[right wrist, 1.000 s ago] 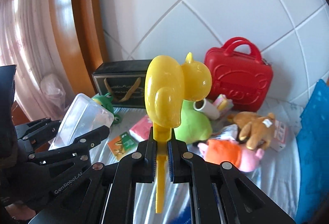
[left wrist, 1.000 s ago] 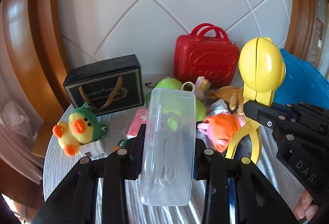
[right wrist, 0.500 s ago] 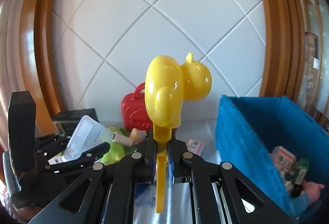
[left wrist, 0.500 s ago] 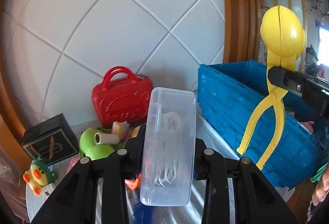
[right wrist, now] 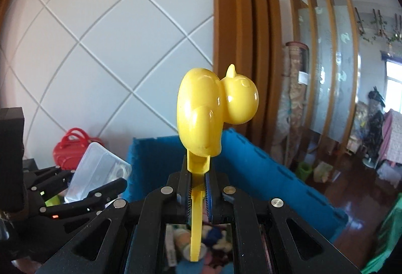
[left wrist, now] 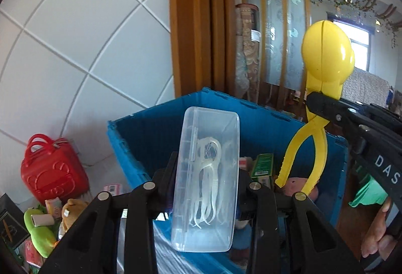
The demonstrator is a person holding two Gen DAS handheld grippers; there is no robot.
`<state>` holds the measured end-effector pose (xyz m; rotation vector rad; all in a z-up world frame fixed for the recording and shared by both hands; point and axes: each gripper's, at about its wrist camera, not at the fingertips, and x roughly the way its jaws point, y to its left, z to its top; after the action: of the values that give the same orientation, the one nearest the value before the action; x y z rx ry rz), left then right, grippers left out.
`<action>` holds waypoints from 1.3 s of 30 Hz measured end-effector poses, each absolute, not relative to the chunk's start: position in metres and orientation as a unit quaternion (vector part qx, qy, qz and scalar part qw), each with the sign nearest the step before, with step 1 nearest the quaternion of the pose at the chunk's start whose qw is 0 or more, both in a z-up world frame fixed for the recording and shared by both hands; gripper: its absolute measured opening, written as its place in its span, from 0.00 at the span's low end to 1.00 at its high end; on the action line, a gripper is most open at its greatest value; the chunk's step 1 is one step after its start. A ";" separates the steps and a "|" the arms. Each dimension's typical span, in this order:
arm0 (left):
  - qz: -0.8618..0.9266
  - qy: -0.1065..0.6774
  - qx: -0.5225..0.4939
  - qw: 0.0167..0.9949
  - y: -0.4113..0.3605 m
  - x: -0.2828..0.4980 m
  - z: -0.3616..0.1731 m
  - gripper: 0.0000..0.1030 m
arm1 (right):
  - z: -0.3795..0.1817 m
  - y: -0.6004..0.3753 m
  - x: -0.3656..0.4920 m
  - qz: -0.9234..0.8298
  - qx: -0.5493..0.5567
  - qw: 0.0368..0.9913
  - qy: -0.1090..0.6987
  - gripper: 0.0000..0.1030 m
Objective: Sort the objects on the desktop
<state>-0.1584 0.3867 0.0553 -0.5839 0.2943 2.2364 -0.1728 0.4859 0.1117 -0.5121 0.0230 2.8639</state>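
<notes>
The left gripper (left wrist: 204,188), pinching a clear plastic box of floss picks (left wrist: 206,173), and the right gripper (right wrist: 198,189), pinching a yellow plastic duck-shaped clamp (right wrist: 213,110), are hanging over the big blue plastic crate (left wrist: 150,133), so letting go comes next.

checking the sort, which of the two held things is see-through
The clear plastic box of floss picks, clamped in the left hand-held gripper. The right hand-held gripper holds an opaque yellow duck-shaped clamp.

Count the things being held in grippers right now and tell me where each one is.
2. The clear box of floss picks is clamped in the left gripper; the yellow duck-shaped tongs are clamped in the right gripper. Both are above the blue crate.
</notes>
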 end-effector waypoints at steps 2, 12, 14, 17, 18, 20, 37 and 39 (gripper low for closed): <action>0.869 0.136 -0.248 0.406 0.410 -0.154 0.043 0.33 | 0.096 0.511 -0.175 0.972 -0.195 0.128 0.016 0.09; 0.781 0.193 -0.387 0.450 0.467 -0.161 -0.016 0.33 | 0.016 0.577 -0.188 0.931 -0.322 0.164 0.051 0.09; 0.780 0.199 -0.391 0.445 0.468 -0.161 -0.017 0.33 | 0.004 0.584 -0.189 0.923 -0.341 0.167 0.057 0.09; 0.785 0.207 -0.387 0.438 0.468 -0.159 -0.016 0.38 | -0.008 0.589 -0.191 0.913 -0.365 0.170 0.065 0.11; 0.787 0.209 -0.383 0.436 0.467 -0.155 -0.016 0.52 | -0.010 0.590 -0.191 0.911 -0.369 0.170 0.068 0.13; 0.797 0.204 -0.366 0.436 0.460 -0.148 -0.013 0.77 | -0.011 0.594 -0.190 0.909 -0.373 0.174 0.072 0.34; 0.893 0.094 -0.249 0.363 0.308 -0.118 0.038 0.83 | 0.035 0.506 -0.125 0.942 -0.291 0.157 0.055 1.00; 0.901 0.095 -0.245 0.346 0.289 -0.120 0.039 0.83 | 0.039 0.485 -0.117 0.947 -0.282 0.148 0.049 1.00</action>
<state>-0.1201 0.2892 0.0394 -0.6347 0.2473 2.3379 -0.1173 0.4848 0.0391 -0.8104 0.1407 2.7225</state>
